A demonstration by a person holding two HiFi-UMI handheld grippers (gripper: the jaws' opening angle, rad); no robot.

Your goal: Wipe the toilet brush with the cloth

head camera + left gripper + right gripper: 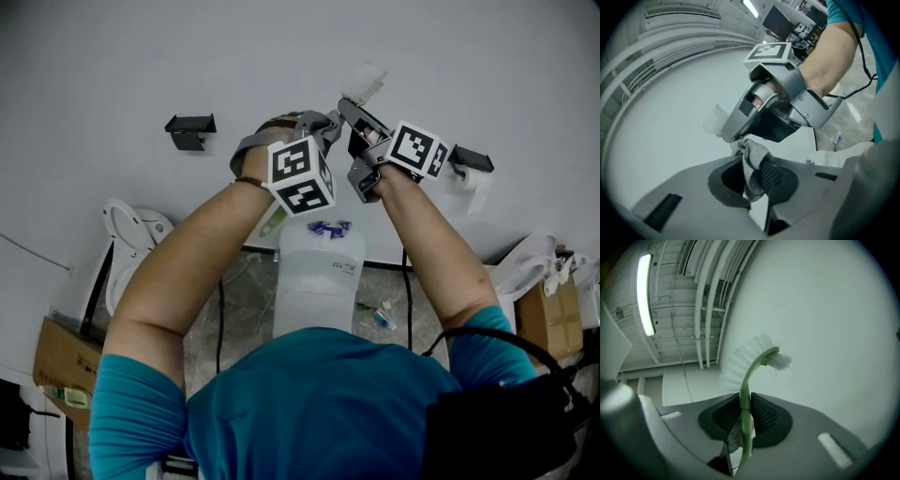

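Note:
I hold both grippers up in front of a white wall. My right gripper (362, 131) (745, 411) is shut on the pale green handle of the toilet brush (746, 390), whose white bristle head (364, 82) (757, 357) points up beyond the jaws. My left gripper (322, 122) (757, 171) is shut on a grey cloth (753, 164), which bunches up out of its jaws against the right gripper's fingers (740, 122). In the left gripper view a bit of the bristles (714, 123) shows past them. A strip of the cloth (735, 439) hangs beside the handle.
Two black brackets (190, 129) (472, 159) are fixed to the wall, the right one with a paper roll (471, 186). Below stand a white toilet (131, 234), a white tank (319, 277) and cardboard boxes (61, 356) (553, 295). Cables run down to the stone floor.

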